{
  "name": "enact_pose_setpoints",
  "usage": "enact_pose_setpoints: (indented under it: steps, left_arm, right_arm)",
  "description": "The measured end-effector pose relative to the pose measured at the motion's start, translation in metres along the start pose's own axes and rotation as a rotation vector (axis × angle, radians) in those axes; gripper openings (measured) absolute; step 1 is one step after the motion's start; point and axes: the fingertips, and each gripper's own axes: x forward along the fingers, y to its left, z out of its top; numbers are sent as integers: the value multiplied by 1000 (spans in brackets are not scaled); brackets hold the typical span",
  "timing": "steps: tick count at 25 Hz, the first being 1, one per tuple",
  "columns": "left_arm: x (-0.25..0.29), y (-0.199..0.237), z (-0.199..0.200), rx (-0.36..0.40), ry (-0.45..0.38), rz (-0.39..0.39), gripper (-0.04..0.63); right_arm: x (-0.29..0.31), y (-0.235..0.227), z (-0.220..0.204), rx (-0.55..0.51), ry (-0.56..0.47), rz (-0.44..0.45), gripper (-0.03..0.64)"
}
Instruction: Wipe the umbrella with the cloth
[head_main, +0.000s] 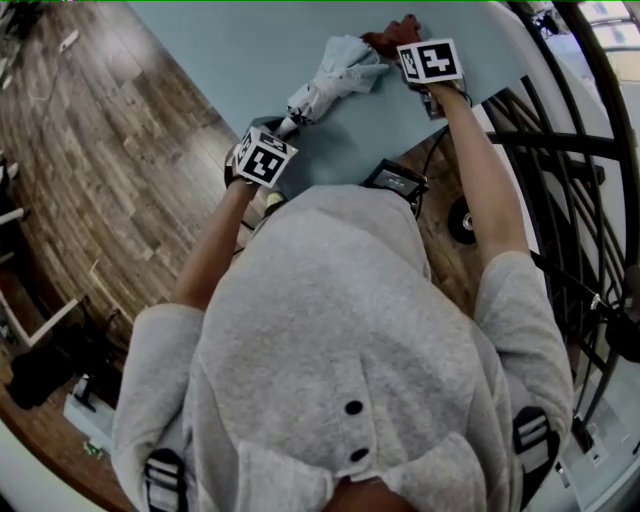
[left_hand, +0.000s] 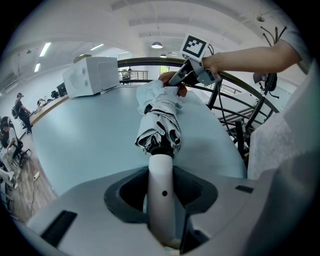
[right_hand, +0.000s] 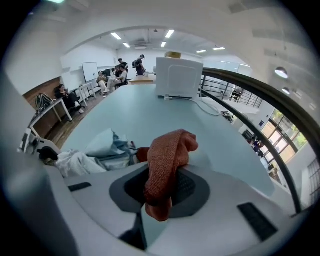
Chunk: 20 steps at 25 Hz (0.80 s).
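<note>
- Left gripper: jaws part-open, clamped on white umbrella handle.
- Folded umbrella lies on pale blue table. In head view, handle at 7 o'clock, canopy runs toward 1 o'clock.
- Right gripper: jaws pinch rust-red cloth. Cloth lies against canopy's far end.
- Umbrella tip hidden by cloth.
- Near table edge cut off by person's grey hood.

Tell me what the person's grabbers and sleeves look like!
The left gripper and the right gripper both have smooth light-grey shells with dark grey hollows around the jaws. Each carries a white marker cube with black squares. The person wears a grey top with short sleeves.
</note>
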Motion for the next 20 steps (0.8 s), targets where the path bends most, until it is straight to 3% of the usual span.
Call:
enact_pose_setpoints:
  steps: [4, 11, 20]
  left_arm:
    - [0, -1, 1, 2, 2, 2, 156]
    - [0, 0, 0, 1, 5, 1, 156]
    - [2, -1, 2, 4, 8, 4, 156]
  right_arm:
    - [-9, 42, -18, -45, -59, 75, 72]
    - [-20, 89, -24, -42, -152, 108, 72]
    - [-25, 178, -29, -166, -166, 282, 72]
